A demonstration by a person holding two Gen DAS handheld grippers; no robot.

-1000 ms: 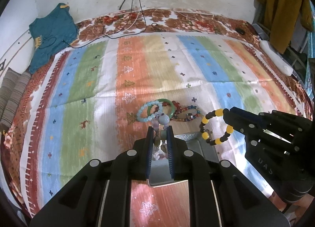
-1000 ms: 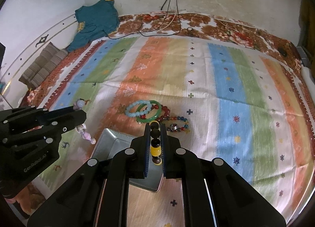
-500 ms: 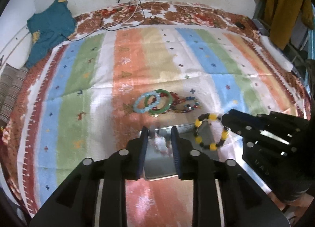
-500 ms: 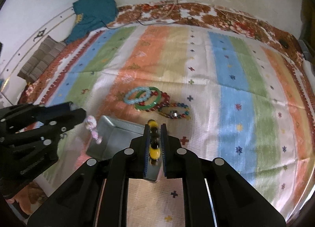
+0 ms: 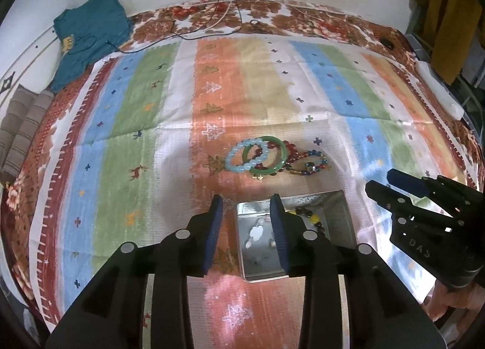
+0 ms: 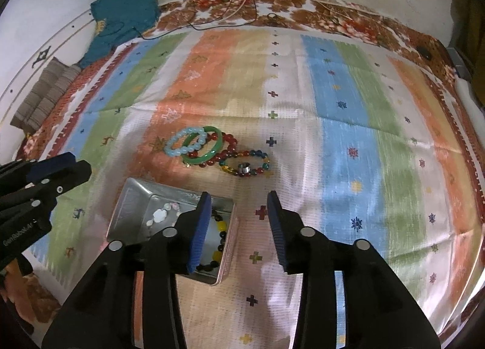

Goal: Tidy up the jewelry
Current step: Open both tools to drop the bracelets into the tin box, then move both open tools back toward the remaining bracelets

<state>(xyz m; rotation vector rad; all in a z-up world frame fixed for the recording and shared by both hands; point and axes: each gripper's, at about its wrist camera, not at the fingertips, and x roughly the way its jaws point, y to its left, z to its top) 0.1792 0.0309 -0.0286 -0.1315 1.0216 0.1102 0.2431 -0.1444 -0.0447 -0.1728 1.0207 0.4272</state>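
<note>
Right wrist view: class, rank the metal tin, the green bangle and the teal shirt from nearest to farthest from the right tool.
1. Metal tin: just left of the open right tool, partly under its left finger.
2. Green bangle: ahead, in the bracelet pile mid-blanket.
3. Teal shirt: far back left, against the wall.

Striped cloth (image 5: 266, 97) with small cross and tree motifs spread over floral-bordered bedding (image 5: 306, 20). Teal garment (image 5: 88, 31) crumpled at far left corner, dark cables (image 5: 212, 31) trailing beside. Mustard fabric (image 5: 445, 9) hanging far right.
</note>
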